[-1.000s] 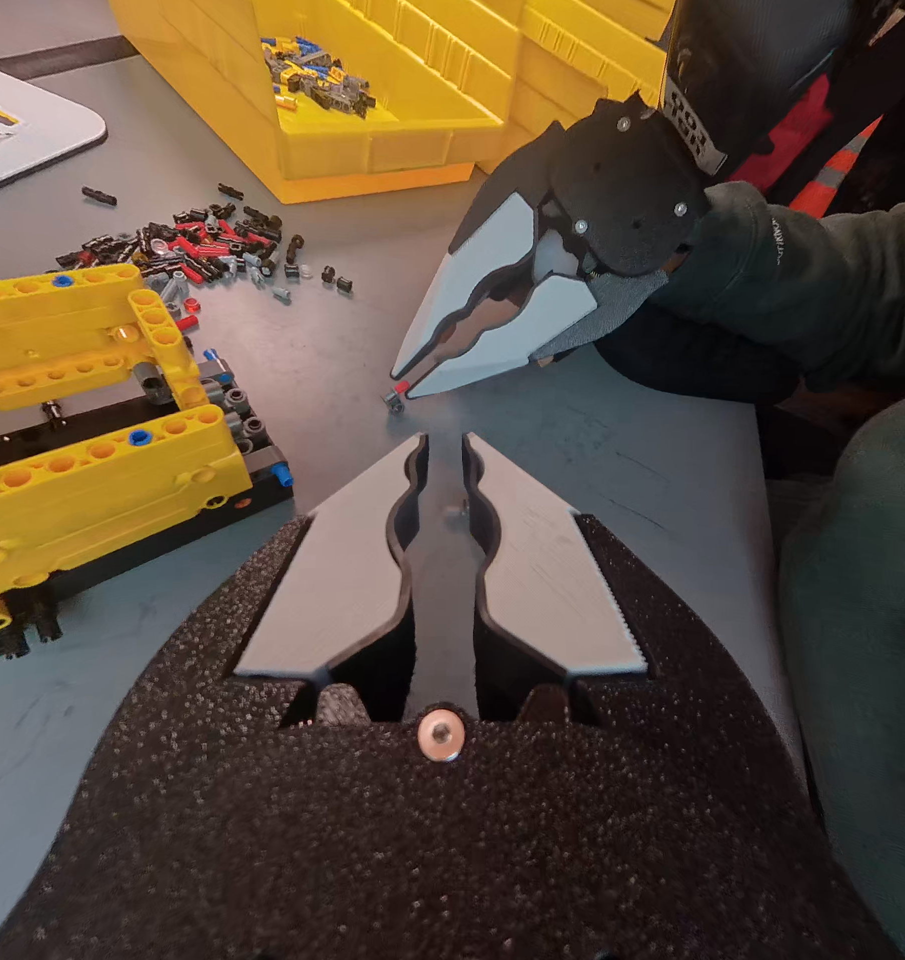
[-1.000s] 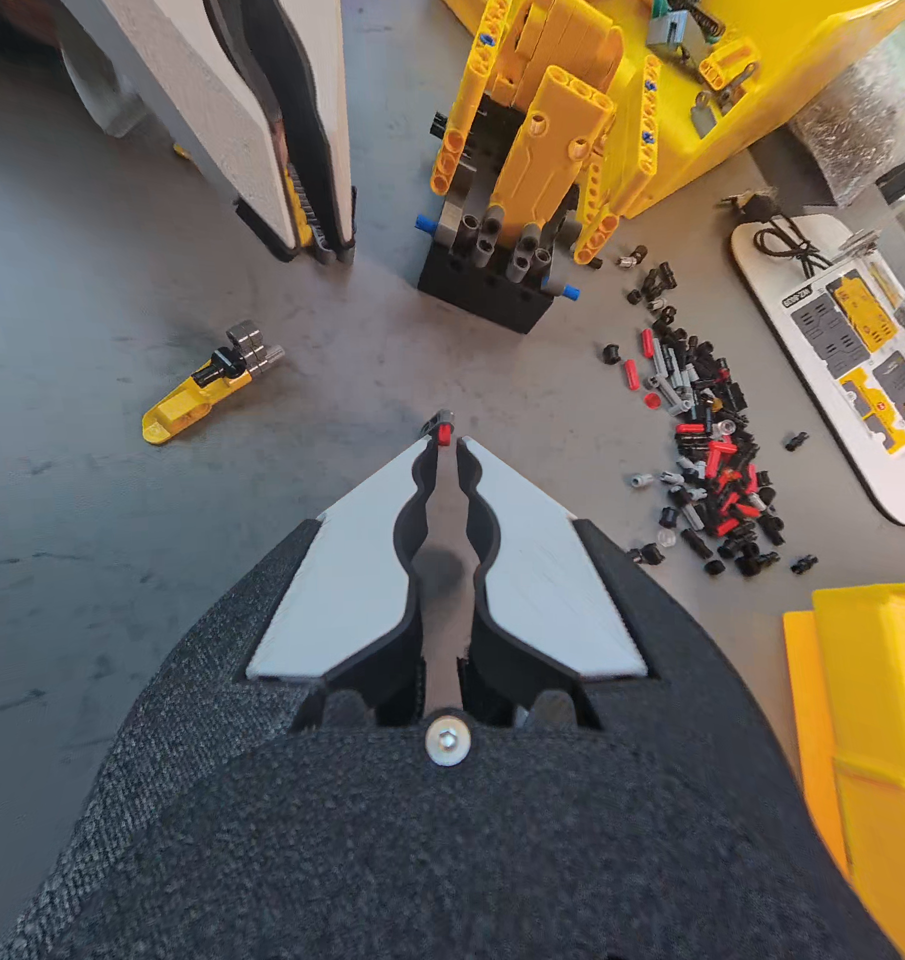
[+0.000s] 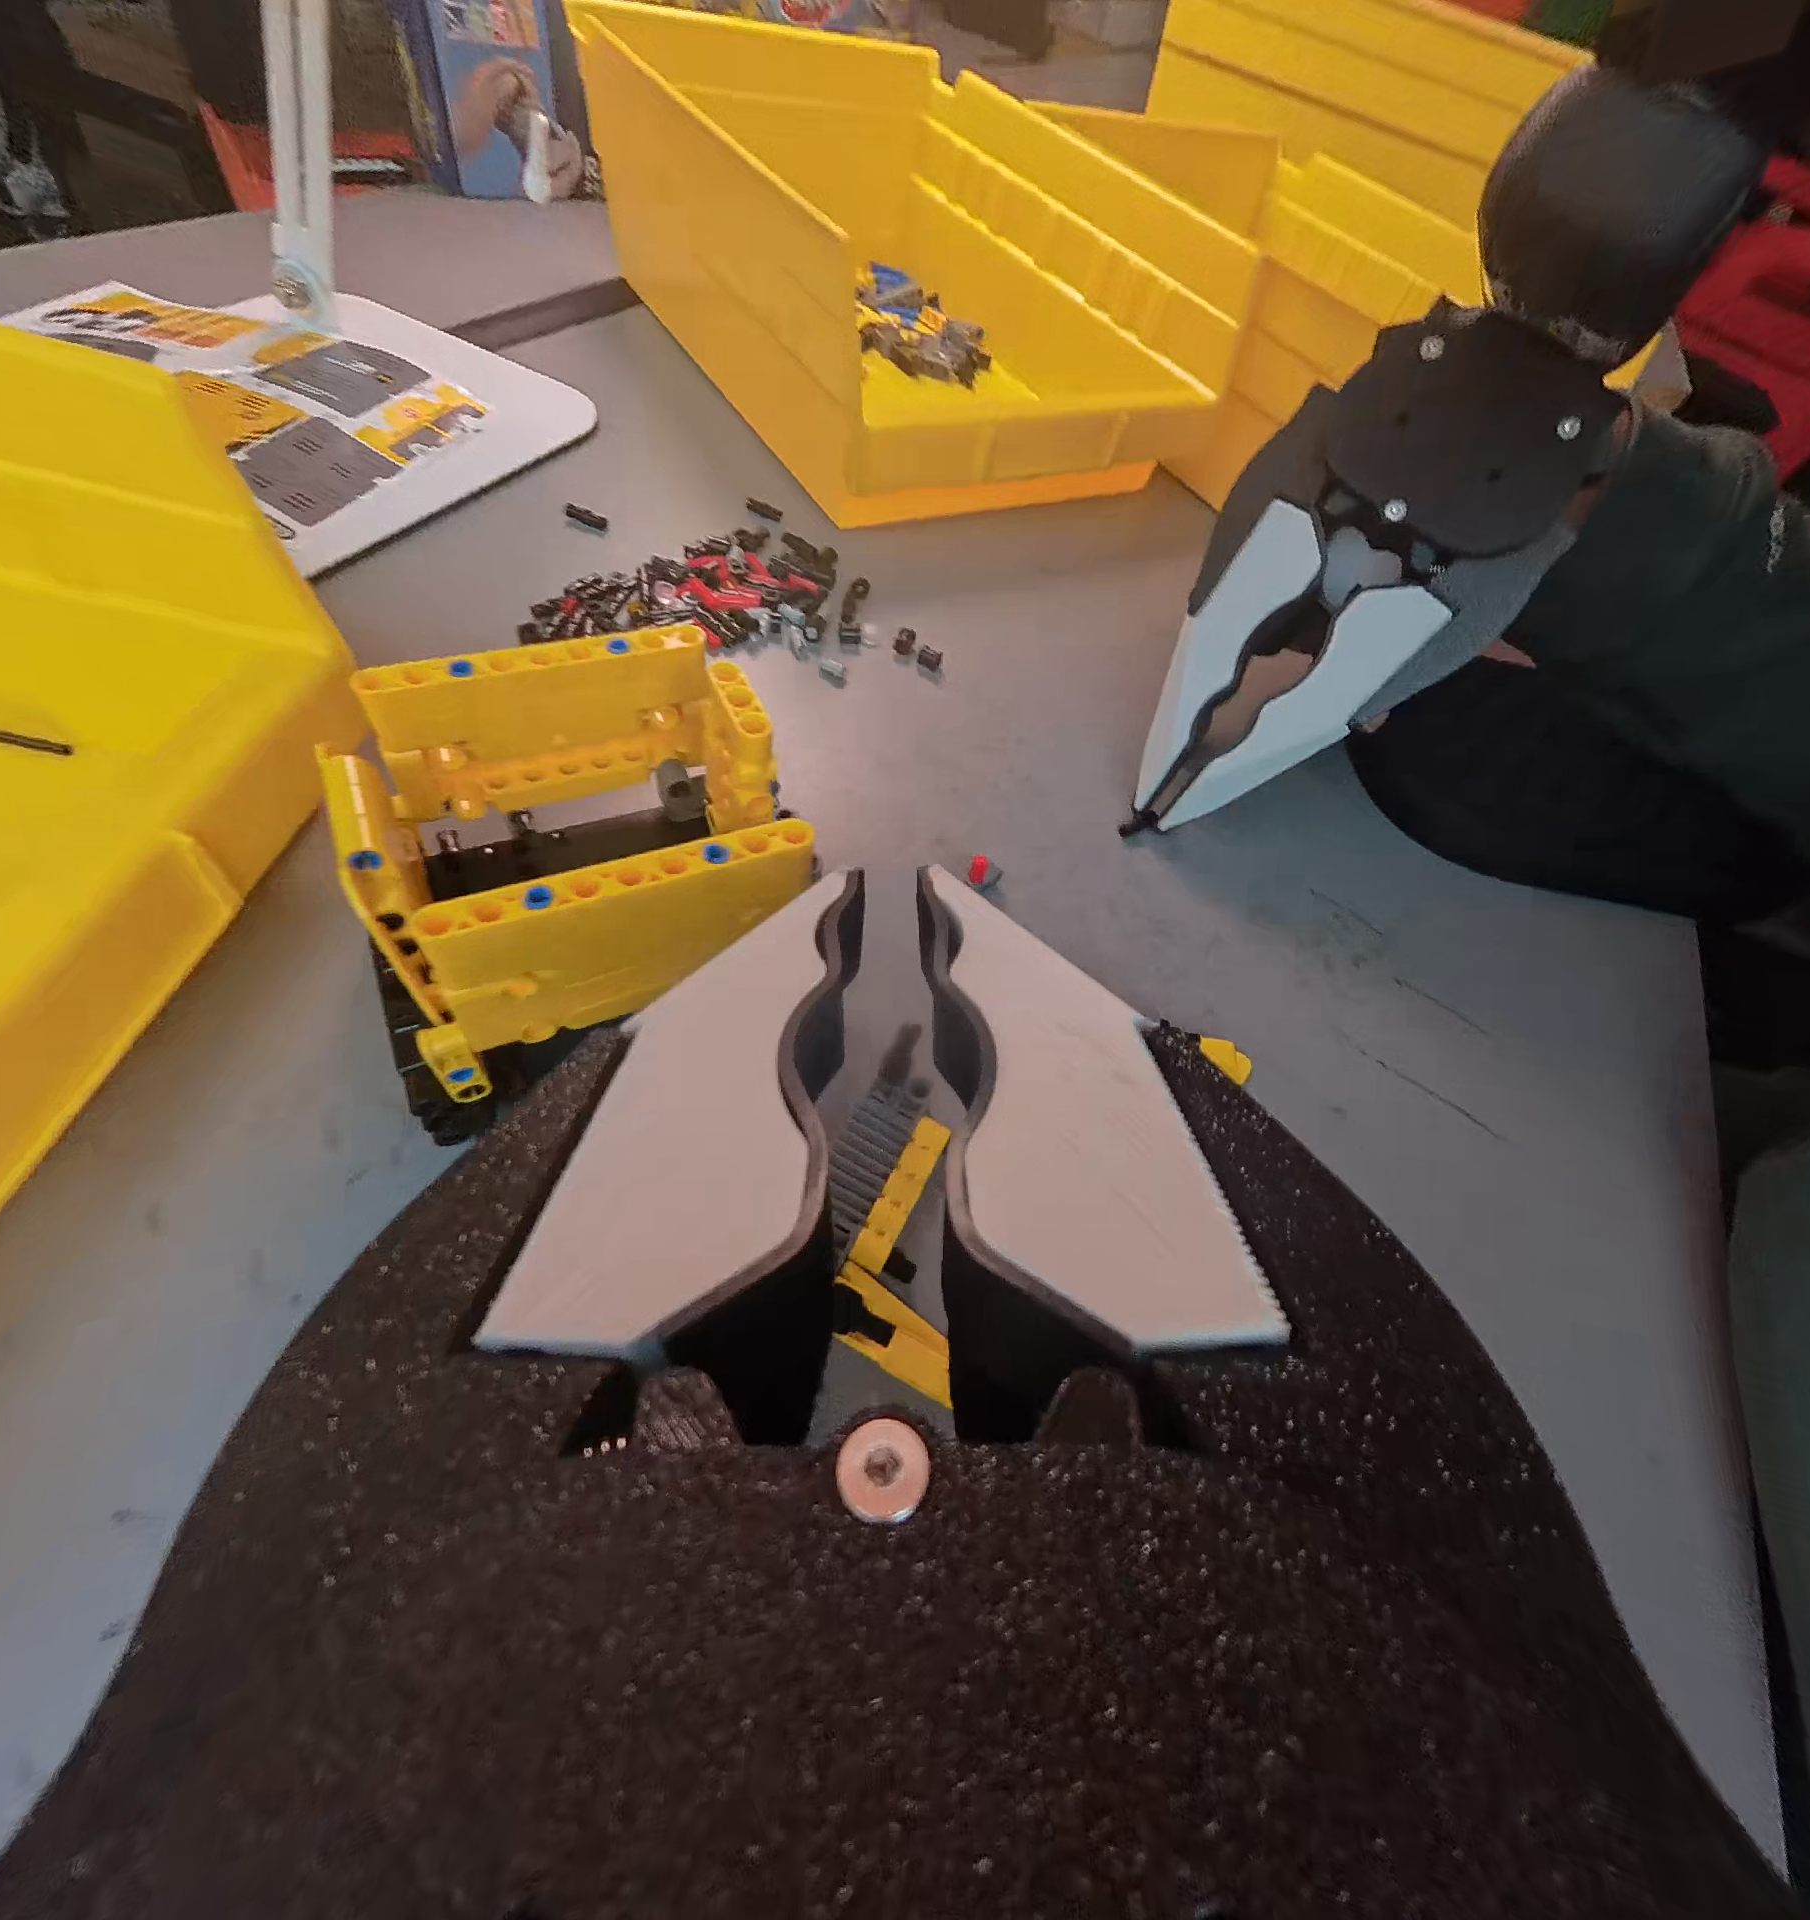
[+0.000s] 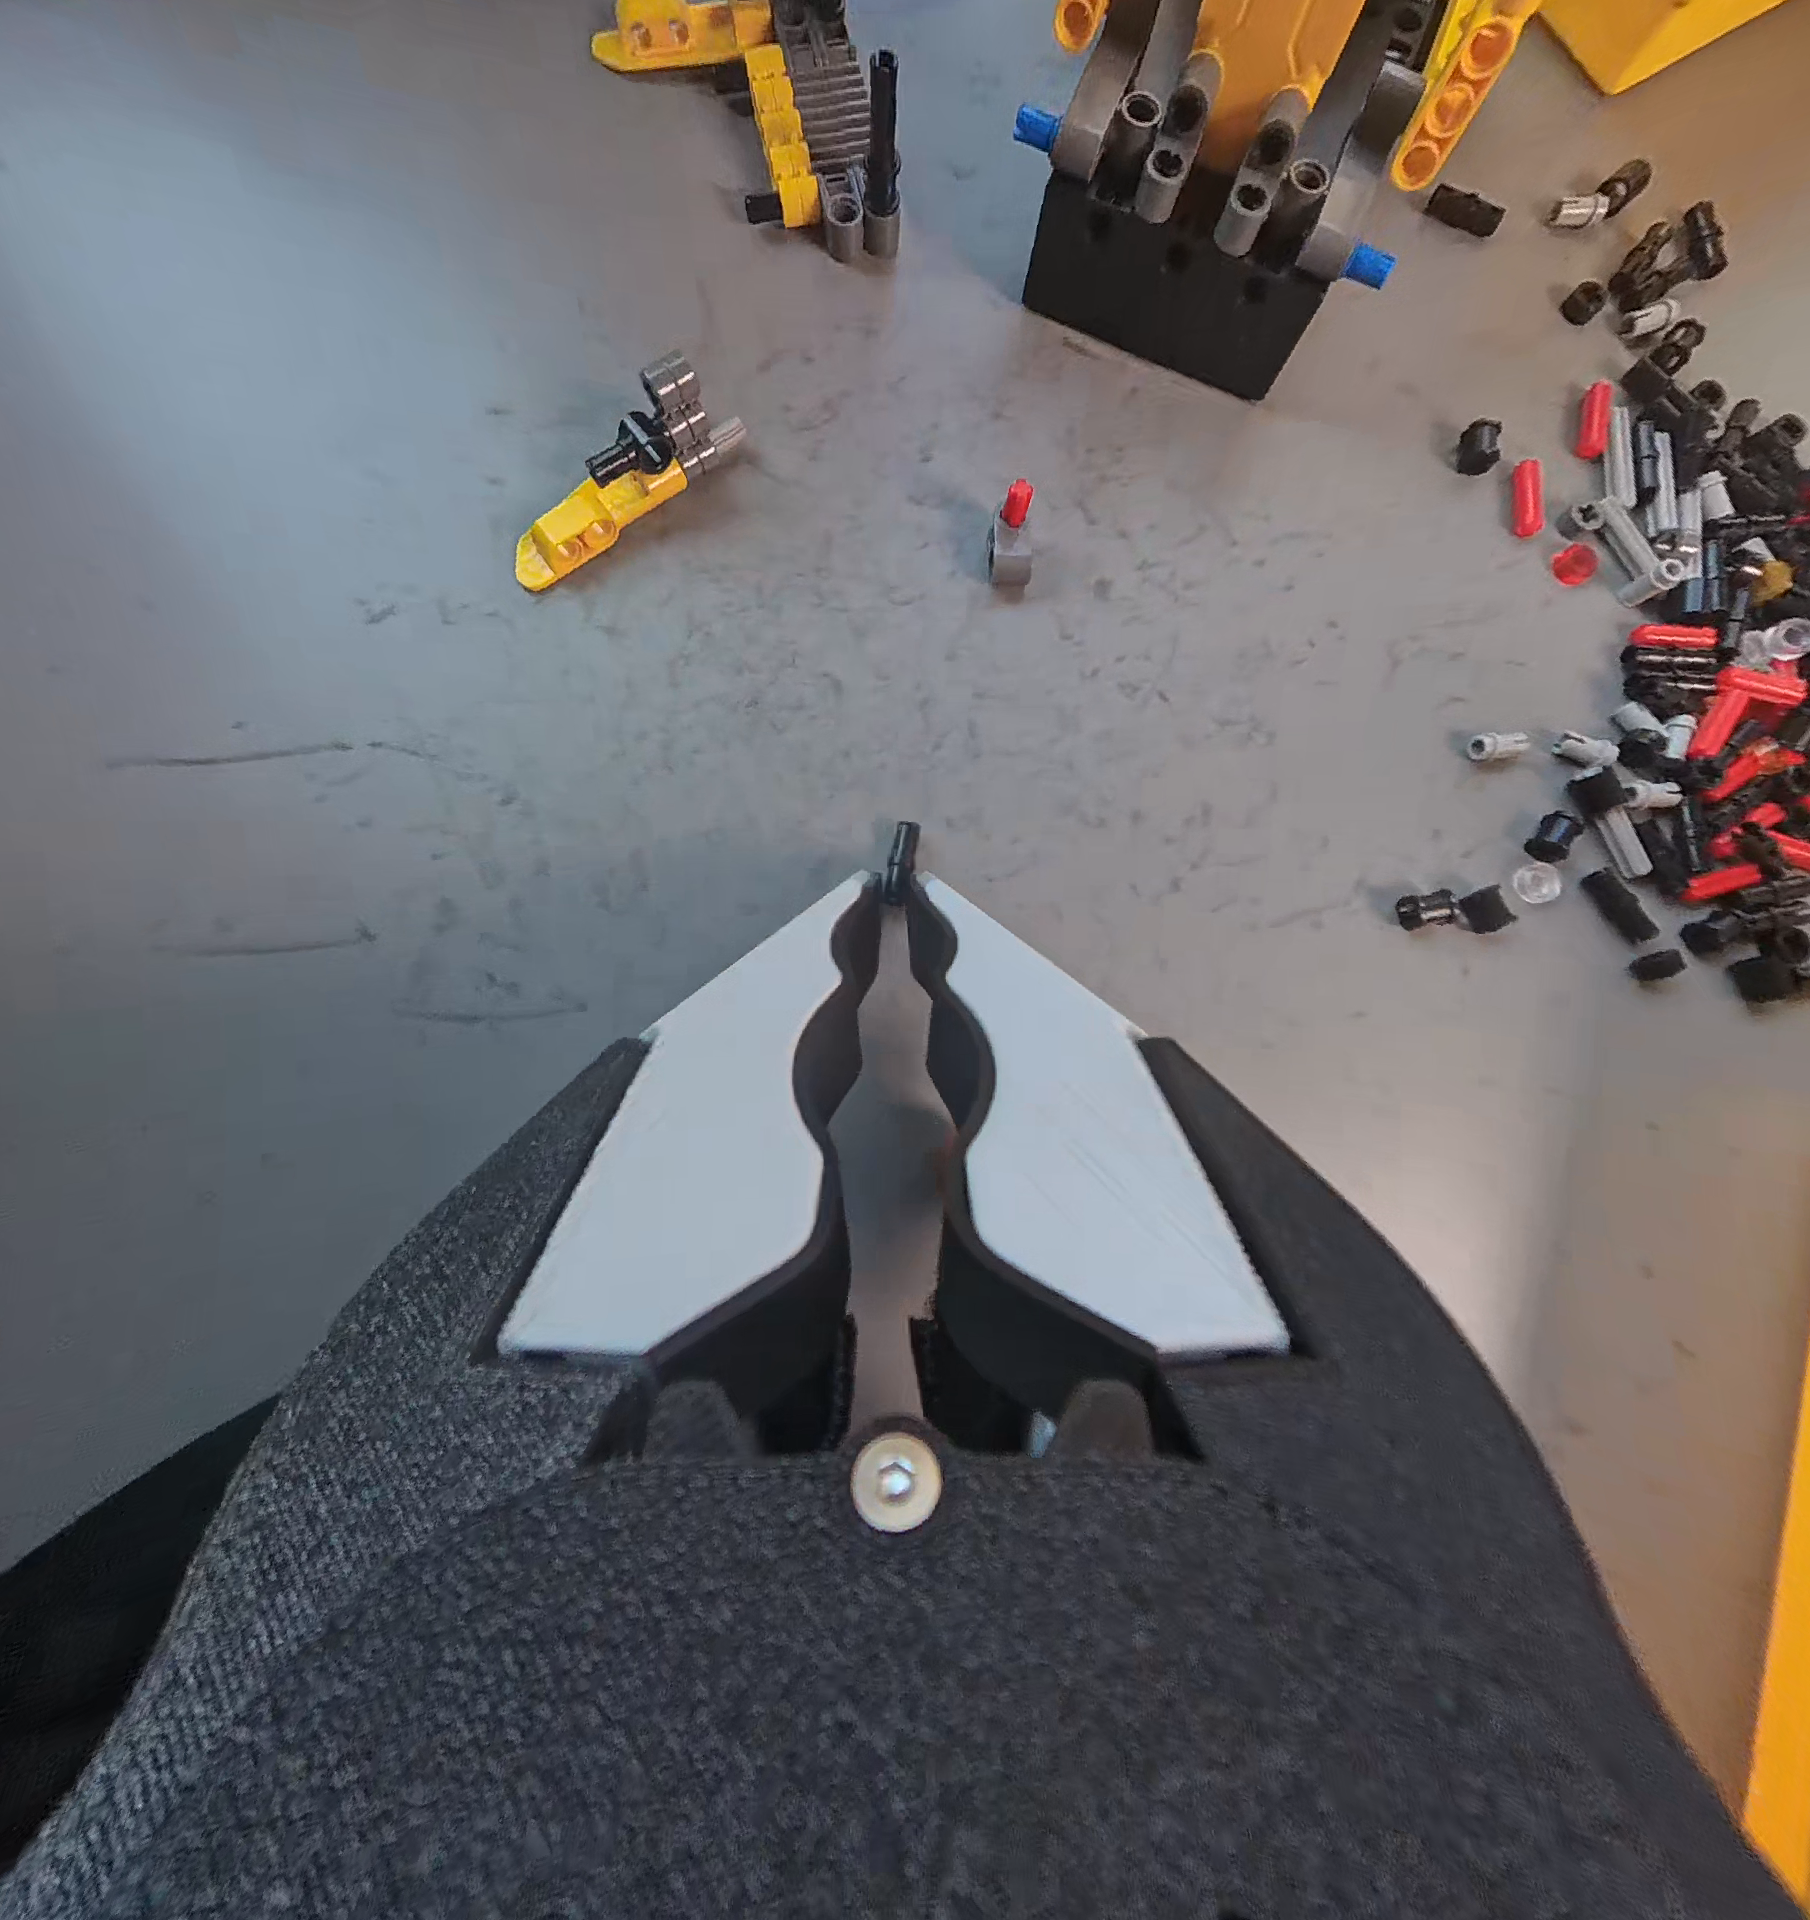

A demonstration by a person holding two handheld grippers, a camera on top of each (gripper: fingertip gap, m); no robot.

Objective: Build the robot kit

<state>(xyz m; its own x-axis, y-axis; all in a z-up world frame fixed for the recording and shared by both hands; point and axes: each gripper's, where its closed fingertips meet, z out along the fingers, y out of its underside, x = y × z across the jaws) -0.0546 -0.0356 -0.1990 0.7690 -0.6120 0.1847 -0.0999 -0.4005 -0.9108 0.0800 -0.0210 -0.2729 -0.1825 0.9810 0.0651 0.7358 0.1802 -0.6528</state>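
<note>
Since the earlier frame, the right gripper (image 4: 893, 883) has let go of the red-and-grey piece (image 4: 1010, 535), which now lies alone on the grey table (image 4: 361, 831) above centre; its jaws are pinched together on a small black pin (image 4: 896, 857) instead. Left gripper (image 3: 888, 883) hangs with jaws slightly apart, holding nothing, over a yellow toothed part (image 3: 880, 1153). A yellow and black model (image 3: 568, 831) sits at centre left, loose pieces (image 4: 1711, 675) at right.
</note>
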